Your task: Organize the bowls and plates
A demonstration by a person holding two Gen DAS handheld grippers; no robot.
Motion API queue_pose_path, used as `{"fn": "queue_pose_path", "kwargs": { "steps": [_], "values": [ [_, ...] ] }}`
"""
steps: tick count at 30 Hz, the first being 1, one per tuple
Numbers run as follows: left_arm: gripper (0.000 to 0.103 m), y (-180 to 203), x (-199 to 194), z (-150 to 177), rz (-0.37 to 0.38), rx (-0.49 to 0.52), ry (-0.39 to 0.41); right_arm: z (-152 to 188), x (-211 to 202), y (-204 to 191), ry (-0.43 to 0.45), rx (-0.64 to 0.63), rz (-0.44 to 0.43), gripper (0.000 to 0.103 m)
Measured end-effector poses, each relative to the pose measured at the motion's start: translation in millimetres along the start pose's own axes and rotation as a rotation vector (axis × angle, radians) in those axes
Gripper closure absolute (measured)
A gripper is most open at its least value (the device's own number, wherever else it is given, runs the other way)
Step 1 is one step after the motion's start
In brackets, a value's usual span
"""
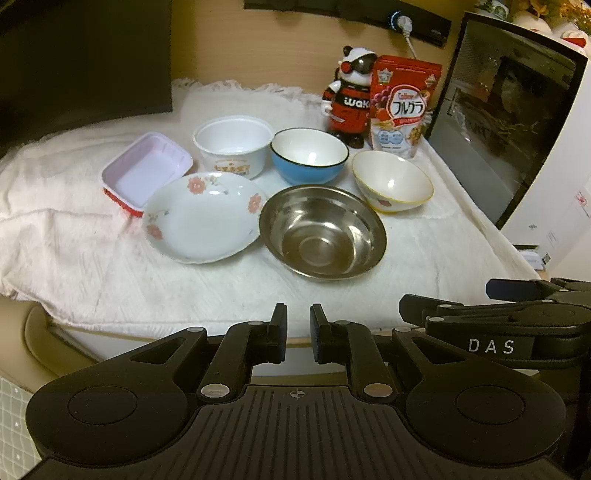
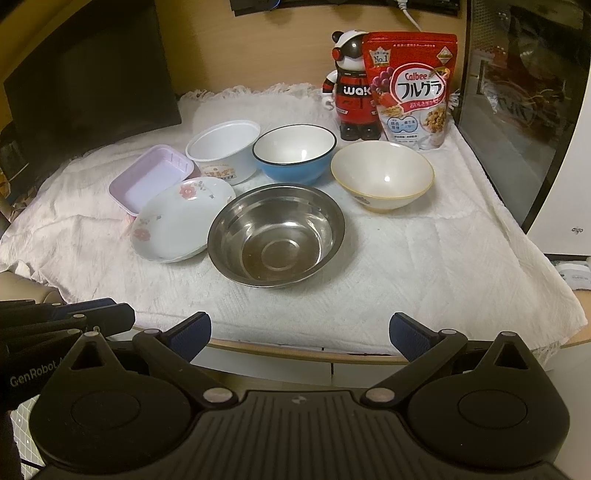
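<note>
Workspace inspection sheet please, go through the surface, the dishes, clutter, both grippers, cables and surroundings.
Surface: white cloth covers the table, rumpled at the left.
Job's things: steel bowl, floral plate, blue bowl, cream bowl, white plastic tub, pink rectangular tray; all upright, empty, none stacked; the plate's far rim overlaps the tray's edge.
Clutter: bear figurine and cereal bag at the back.
Grippers: left gripper nearly closed, empty; right gripper open, empty; both short of the dishes.
Cables: white plug and cord on the back wall.
Surroundings: dark monitor left, glass-door appliance right.
</note>
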State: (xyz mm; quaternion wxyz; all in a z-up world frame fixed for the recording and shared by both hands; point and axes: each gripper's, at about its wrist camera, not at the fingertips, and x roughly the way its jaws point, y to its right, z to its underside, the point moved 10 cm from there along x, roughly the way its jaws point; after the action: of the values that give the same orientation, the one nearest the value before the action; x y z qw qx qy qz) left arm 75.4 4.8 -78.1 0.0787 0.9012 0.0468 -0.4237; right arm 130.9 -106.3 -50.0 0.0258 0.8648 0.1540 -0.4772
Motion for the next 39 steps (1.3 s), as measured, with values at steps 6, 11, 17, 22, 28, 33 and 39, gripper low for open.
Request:
{"fn": "queue_pose_path", "kwargs": {
  "steps": [6, 11, 17, 22, 28, 33, 39],
  "values": [
    [0.087, -4.0, 2.5, -0.1, 0.005, -0.01, 0.0, -1.2, 2.1, -2.3, -0.003, -0.006, -0.002, 0.0],
    [0.087, -3.6, 2.3, 1.3, 0.012, -0.012, 0.003, -1.4, 2.2, -2.0, -0.004, -0.007, -0.001, 0.0],
    [0.087, -1.7, 2.7, 0.5, 0.019, -0.014, 0.002, -2.2, 3.7, -1.8, -0.007, -0.005, -0.001, 0.0],
    [0.087, -0.8, 4.3, -0.5, 0.021, -0.014, 0.001, -2.3, 5.8, 1.1, -0.012, -0.002, 0.001, 0.0],
    [0.087, 0.6, 5.7, -0.6, 0.021, -0.016, -0.001, -3.2, 7.4, 0.6, -0.016, -0.002, 0.0, 0.0],
    [0.087, 0.1, 7.0, -1.1, 0.023, -0.018, -0.003, -3.8, 8.8, 0.5, -0.018, 0.0, 0.003, 0.0],
    [0.087, -4.6, 11.0, -4.4, 0.03, -0.03, -0.007, -5.2, 12.1, 0.1, -0.024, -0.003, 0.006, 0.0]
  ]
}}
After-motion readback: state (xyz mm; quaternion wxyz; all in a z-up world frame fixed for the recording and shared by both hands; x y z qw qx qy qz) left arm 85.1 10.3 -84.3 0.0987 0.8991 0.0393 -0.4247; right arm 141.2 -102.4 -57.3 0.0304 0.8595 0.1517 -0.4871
